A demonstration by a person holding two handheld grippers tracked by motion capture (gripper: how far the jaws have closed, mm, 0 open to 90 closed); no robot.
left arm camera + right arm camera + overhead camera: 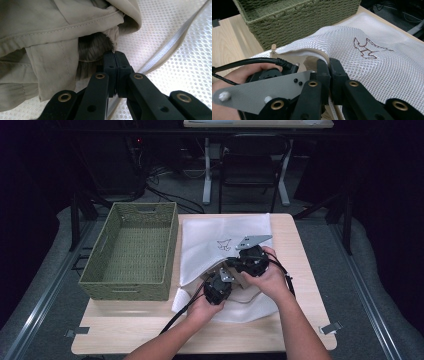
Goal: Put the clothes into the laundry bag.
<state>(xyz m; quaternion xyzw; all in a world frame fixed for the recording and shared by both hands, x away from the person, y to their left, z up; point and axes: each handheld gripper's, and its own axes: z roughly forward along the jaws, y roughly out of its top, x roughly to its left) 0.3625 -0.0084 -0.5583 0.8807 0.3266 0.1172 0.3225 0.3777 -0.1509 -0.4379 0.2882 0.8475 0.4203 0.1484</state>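
Looking down from the high view, a white mesh laundry bag (220, 247) lies spread on the wooden table (300, 270), with a small dark stitched emblem (223, 244) near its middle. Just left of it stands a green woven basket (131, 251). Both hands meet at the bag's near edge: the left gripper (216, 289) sits low at the bag's opening, and the right gripper (248, 260), topped by its grey three-cornered plate, sits just beyond and right of it, the two close together. A black cable trails from the left gripper toward the near table edge.

In the left gripper view, the left gripper (115, 56) has its jaws pressed together on a gathered edge of a beige garment (50, 32), whose folds and stitched seams hang to the left (the bag's mesh lies beneath and to the right). A pale zipper band (170, 45) runs diagonally across the mesh.

In the right gripper view, the right gripper (329, 62) has its jaws clamped narrow on the rim of the laundry bag (367, 70) at the opening, lifting the mesh. The emblem (368, 48) shows just beyond. The other gripper's grey plate and cable sit at the left, and the basket (294, 22) stands behind.
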